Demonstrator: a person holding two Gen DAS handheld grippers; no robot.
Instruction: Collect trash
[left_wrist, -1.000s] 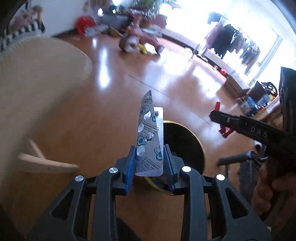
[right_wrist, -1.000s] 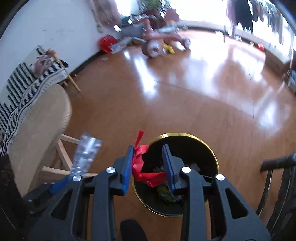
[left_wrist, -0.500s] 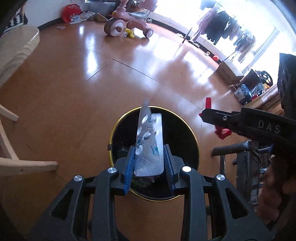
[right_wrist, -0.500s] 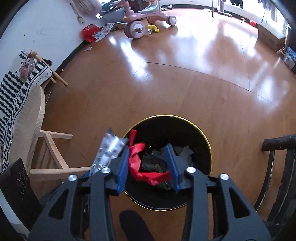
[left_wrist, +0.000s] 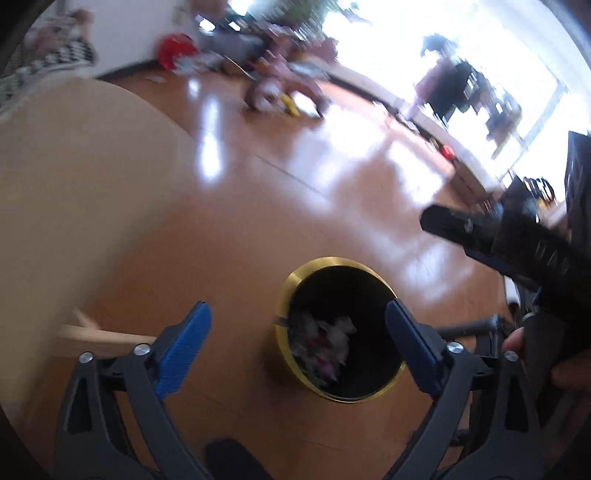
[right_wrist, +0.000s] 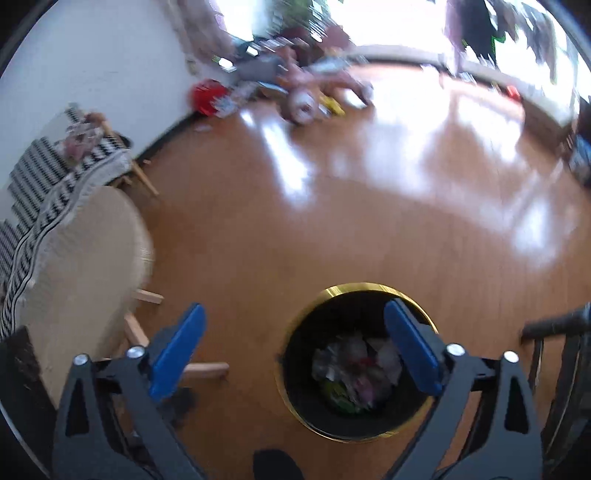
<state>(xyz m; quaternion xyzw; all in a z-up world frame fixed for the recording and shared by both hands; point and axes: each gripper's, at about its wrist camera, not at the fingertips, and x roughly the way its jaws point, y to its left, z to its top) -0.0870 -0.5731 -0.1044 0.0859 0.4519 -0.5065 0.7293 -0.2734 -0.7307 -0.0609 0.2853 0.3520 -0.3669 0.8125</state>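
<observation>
- The left gripper (left_wrist: 297, 350) has its jaws wide apart, and nothing is between the two blue pads (left_wrist: 183, 350). The jaws have just been opening.
- The right gripper (right_wrist: 293, 347) also stands with its jaws wide apart and holds nothing. Its jaws have just been opening too.
- A round black bin with a gold rim (left_wrist: 284, 295) stands on the shiny wooden floor (left_wrist: 229, 236), below and in front of both grippers.
- In the left wrist view the bin is partly behind the right-hand blue pad; in the right wrist view the bin (right_wrist: 369, 288) is also behind the right-hand pad, not in the middle of the gap.
- The trash (right_wrist: 354, 373) lies inside the bin, at the bottom: crumpled pale and silver pieces, something red, something green-yellow. The pictures are blurred, so I cannot tell each piece apart.
- In the left wrist view the same heap of trash (left_wrist: 325, 343) shows as pale scraps with a bit of red.
- At the right edge of the left wrist view I see the other gripper's black body and part of a hand (left_wrist: 554, 362) that holds it.
- A pale woven chair with wooden legs (right_wrist: 88, 258) stands to the left of the bin, apart from it.
- Far behind, near the wall, a pink toy tricycle (right_wrist: 314, 92) and a red object (right_wrist: 207, 96) are on the floor, well apart from the bin.
</observation>
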